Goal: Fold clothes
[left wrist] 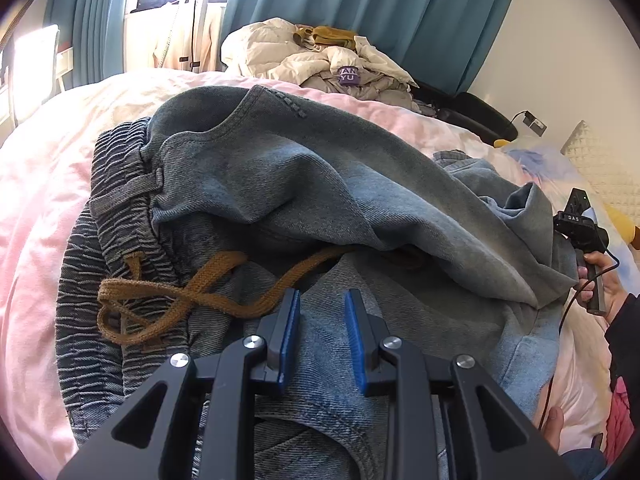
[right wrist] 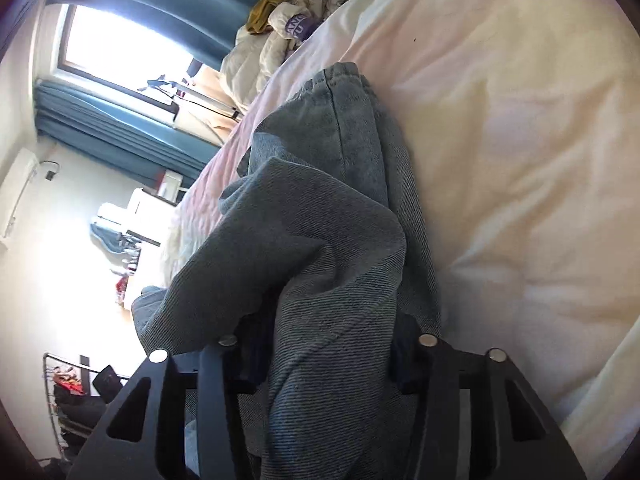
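Note:
A pair of blue denim trousers (left wrist: 304, 184) lies bunched on the pink bed cover (left wrist: 44, 184), with a ribbed elastic waistband (left wrist: 116, 184) at the left and a brown drawstring (left wrist: 172, 300) looped across it. My left gripper (left wrist: 322, 300) is open, its blue pads just above the denim, holding nothing. My right gripper shows at the right of the left wrist view (left wrist: 576, 220), held in a hand beside a lifted fold of the trousers. In the right wrist view the denim (right wrist: 320, 260) drapes between the fingers and hides them; my right gripper (right wrist: 328, 356) is shut on it.
A heap of cream bedding and clothes (left wrist: 320, 60) sits at the far edge of the bed, before teal curtains (left wrist: 400, 8). A black object (left wrist: 472, 116) and a patterned pillow (left wrist: 600, 160) lie at the right. A cable (left wrist: 568, 304) hangs from the right gripper.

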